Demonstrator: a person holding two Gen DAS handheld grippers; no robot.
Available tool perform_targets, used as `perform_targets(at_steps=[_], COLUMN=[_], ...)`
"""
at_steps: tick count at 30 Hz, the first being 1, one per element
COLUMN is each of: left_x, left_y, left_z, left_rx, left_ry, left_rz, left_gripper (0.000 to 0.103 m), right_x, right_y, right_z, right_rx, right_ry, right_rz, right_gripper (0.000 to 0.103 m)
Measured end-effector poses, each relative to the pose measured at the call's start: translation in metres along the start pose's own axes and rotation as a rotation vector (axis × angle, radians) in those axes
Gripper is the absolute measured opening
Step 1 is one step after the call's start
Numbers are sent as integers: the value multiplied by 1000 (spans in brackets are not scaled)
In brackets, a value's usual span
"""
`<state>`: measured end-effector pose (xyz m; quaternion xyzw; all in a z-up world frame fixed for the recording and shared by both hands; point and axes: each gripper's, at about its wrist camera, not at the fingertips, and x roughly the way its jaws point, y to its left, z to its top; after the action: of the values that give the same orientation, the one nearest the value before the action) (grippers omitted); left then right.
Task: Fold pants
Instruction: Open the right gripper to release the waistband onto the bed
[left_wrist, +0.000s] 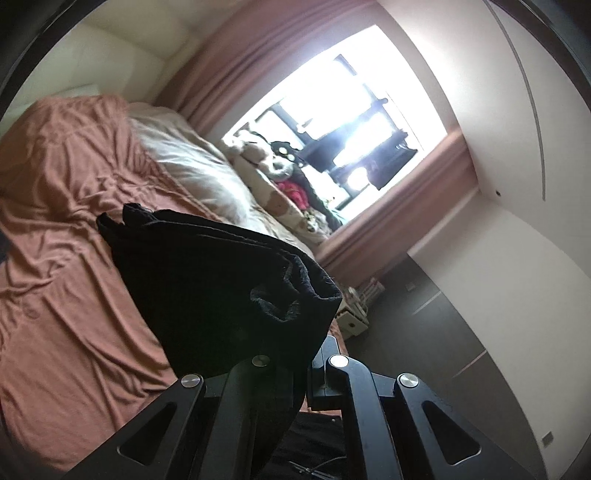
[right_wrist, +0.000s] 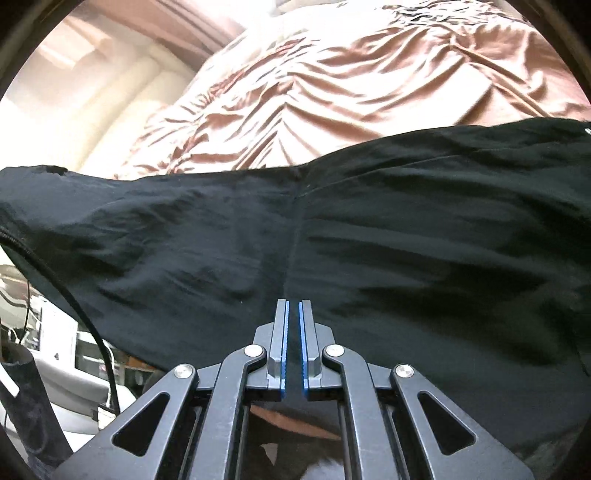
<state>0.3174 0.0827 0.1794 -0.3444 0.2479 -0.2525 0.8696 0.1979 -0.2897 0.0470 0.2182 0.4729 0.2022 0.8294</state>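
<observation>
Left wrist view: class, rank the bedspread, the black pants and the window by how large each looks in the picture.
1. Bedspread, largest.
2 and 3. Pants and window look about alike, so no ranking. The pants hang right at the camera, so nearness inflates them; the window is far off.

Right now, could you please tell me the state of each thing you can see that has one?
Left gripper: shut on the pants, its fingers hidden by the cloth.
Right gripper: fingers nearly together, a thin gap between them, no cloth seen between the tips.
Pants: black, lifted, hanging spread above the bed.
Bedspread: brown, wrinkled.
Curtains: drawn open.
</observation>
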Motion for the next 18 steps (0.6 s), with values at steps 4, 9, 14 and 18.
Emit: perform_targets(at_steps=[4, 9, 14, 18], left_x=[21, 52, 83, 104], left_y=[-41, -94, -135, -157], left_z=[-2, -8, -18, -26], left_rx=[50, 108, 142, 164], left_ry=[22, 51, 86, 111], left_rz=[-12, -32, -56, -77], left_gripper=[3, 4, 4, 4], right_x=[-33, -74, -107, -130], right_y=[-26, -60, -85, -107], right_z=[-13, -32, -57, -72], right_rx=[41, 82, 123, 165], right_ry=[-88, -170, -223, -259], right_rz=[-7, 8, 18, 25], right_gripper=[10, 42, 43, 43])
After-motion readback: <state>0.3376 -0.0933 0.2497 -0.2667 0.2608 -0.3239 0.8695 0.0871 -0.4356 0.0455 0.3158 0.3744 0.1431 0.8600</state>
